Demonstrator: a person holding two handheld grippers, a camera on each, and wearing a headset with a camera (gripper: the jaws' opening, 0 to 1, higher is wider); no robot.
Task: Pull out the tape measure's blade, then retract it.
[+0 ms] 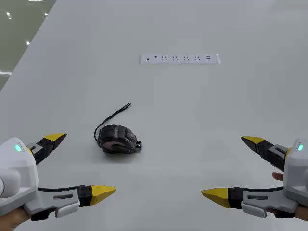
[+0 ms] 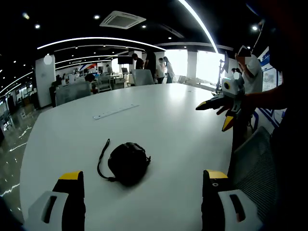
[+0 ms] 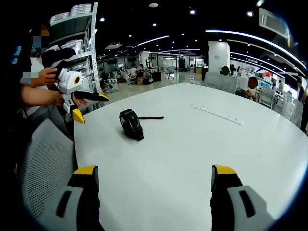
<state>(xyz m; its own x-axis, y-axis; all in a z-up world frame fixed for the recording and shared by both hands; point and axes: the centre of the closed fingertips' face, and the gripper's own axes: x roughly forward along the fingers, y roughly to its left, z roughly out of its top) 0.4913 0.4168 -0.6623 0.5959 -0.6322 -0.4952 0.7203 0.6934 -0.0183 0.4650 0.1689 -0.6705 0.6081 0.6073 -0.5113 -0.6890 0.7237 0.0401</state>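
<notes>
- Open-plan office (image 3: 159, 62) fills the background of both gripper views, with curved ceiling light strips (image 2: 96, 39), desks, and people (image 2: 166, 67) far behind the tape measure.
- A large white table (image 1: 231, 120) with a rounded edge and a plain top carries everything.
- The tape measure (image 1: 118, 139) lies on its side on the table. It has a dark grey-black case with a reddish patch. The blade is wound in, with the hook end at the case mouth. Any label on the case is too small to read.
- A black strap (image 1: 111, 117) comes off the tape measure's case and curls flat across the table toward the power strip.
- The white power strip (image 1: 179, 58) lies flat, well beyond the tape measure. It has a row of sockets, and the marks on it are too small to read.
- The left tongs (image 1: 89, 162) sit on the near left of the tape measure, apart from it. The jaws are spread wide with nothing between them. The tips are yellow and a green light shows on the body.
- The right tongs (image 1: 222, 166) are well to the right of the tape measure. Their jaws are also wide apart and hold nothing, with the same yellow tips and green light.
- In the right gripper view a shelf rack (image 3: 72, 29) stands behind and left of the tape measure. Its upper shelves hold stacked white items, and I cannot tell what they are.
- A grey mesh chair (image 3: 43, 149) stands at the table edge, on the near left of the tape measure in that same view.
</notes>
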